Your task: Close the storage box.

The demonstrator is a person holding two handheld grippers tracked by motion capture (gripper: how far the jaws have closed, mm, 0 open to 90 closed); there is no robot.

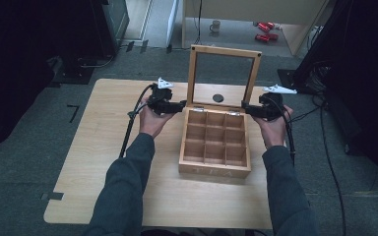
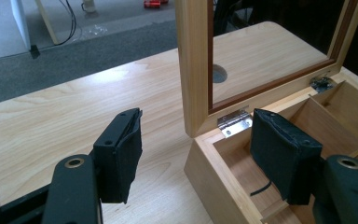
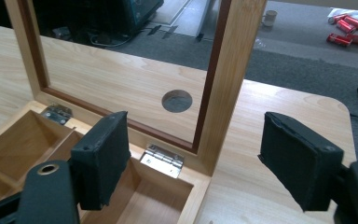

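High view: one wooden box (image 1: 215, 142) sits mid-bench, a bit right of centre, lid (image 1: 223, 78) standing upright at its far edge. Inside are 9 compartments, 3 x 3, all bare. The lid is a wood frame w/ a clear pane; a round hole (image 1: 218, 98) in the bench (image 1: 103, 142) shows through it. Two hands, two tools. Left tool (image 1: 181, 105) is held at the box's far left corner, right tool (image 1: 244, 106) at the far right corner, both pointing inward toward the lid's hinge line. Forearms in dark sleeves come up from the near edge, one each side of the box. Lettering on the box's near face is too faint to read. On the floor beyond: one mug (image 1: 215, 25) and a few red items (image 1: 264, 30), too small to tell what.

Left tool view: left tool (image 2: 205, 154) is wide open, straddling the lid's left post; one jaw is over the bench outside the box, the other over the far left compartment. One hinge (image 2: 235, 122) shows clearly, a second is dim farther along. The box is cut off at the right and bottom.

Right tool view: right tool (image 3: 200, 163) is also wide open, straddling the lid's right post; one jaw is over the box interior, the other over bare bench. Two hinges (image 3: 162, 160) show. No jaw contact w/ the wood that I can tell.
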